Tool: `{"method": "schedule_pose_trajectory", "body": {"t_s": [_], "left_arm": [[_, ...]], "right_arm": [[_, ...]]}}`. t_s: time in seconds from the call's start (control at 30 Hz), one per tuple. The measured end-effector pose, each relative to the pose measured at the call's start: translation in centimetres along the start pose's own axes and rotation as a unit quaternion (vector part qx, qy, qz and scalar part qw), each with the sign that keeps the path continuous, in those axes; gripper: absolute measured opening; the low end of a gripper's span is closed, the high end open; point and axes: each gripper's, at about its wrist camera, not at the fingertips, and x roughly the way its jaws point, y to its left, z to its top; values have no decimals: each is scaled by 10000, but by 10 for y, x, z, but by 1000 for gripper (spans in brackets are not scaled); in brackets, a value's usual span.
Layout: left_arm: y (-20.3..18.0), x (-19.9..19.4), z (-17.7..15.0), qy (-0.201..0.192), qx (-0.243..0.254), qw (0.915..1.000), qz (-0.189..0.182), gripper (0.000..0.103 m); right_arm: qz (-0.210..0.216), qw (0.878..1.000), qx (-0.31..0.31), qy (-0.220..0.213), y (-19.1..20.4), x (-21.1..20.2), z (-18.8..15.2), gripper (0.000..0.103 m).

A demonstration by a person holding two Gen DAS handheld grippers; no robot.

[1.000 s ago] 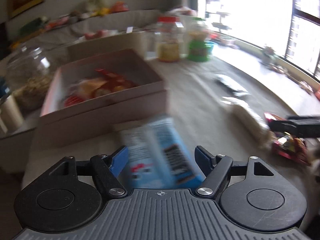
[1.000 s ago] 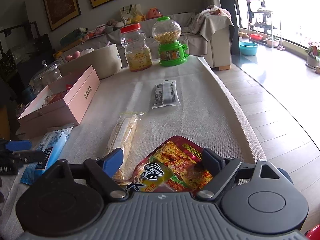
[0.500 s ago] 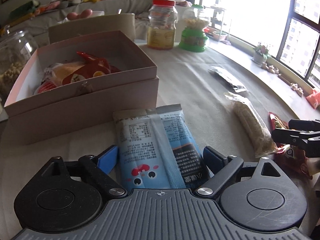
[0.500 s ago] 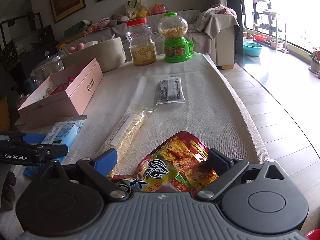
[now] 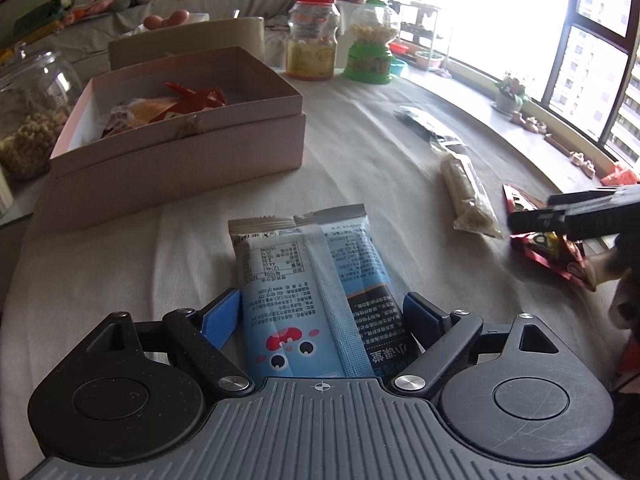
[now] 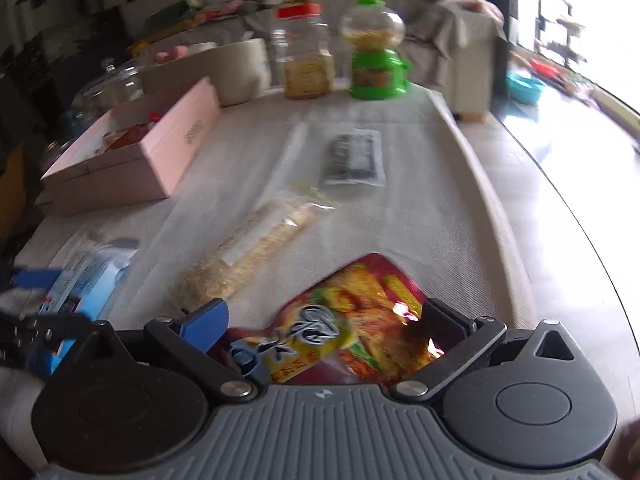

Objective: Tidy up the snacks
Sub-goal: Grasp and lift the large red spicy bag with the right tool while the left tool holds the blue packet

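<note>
My left gripper (image 5: 322,314) is shut on a light blue snack packet (image 5: 308,288), whose far end rests on the table cloth. My right gripper (image 6: 324,318) is shut on a red and yellow snack bag (image 6: 360,320), lifted slightly at the table's near right. The open pink box (image 5: 180,128) with several snacks inside stands just beyond the blue packet; it also shows in the right wrist view (image 6: 132,152). A clear bag of pale crackers (image 6: 248,252) and a dark grey packet (image 6: 354,158) lie on the cloth between the grippers and the jars.
A red-lidded jar (image 5: 312,38) and a green candy dispenser (image 5: 372,46) stand at the table's far end. A glass jar (image 5: 30,108) stands left of the box, a beige tub (image 6: 236,68) behind it. The table edge curves along the right.
The left view tilted down and settled with the blue packet still gripped. The right gripper has moved forward and lifted with the red bag; its view is now blurred.
</note>
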Motion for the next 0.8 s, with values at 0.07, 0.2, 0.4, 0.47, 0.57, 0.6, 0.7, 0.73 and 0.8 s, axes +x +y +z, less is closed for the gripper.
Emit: {"method": "schedule_pose_trajectory", "body": {"t_s": [0.07,0.2,0.4,0.47,0.57,0.6,0.7,0.73,0.8], "left_arm": [[-2,-1,-2,-21,8,10000,19,92],[-1,0,0,-27,-126,9999,-55,93],[-8,3,1,-125,-163,9996,-168,93],[-12,4,2,-117,-142,9996,-193,93],[-15,5,2,-111,-110,9996,-244,93],[-16,5,1,-115,-87,9996,-233,93],[-15,5,0,-125,-59,9996,-251,93],[-15,5,0,-127,-57,9996,-263,93],[-14,5,-1,-154,-64,9995,-282,93]], "right_arm": [[-115,9989,449,-114,-10,-17,-3,102],[-138,9903,1377,-151,-34,-43,-11,102],[22,9914,1282,269,-22,-35,-23,93],[-88,9947,986,263,-7,-26,-19,93],[-231,9983,485,204,15,-10,-11,95],[-331,9988,322,182,20,-4,-8,95],[-552,9982,-149,154,33,8,-5,96],[-569,9978,-299,149,35,8,-6,96],[-441,9981,-396,165,33,4,-9,97]]}}
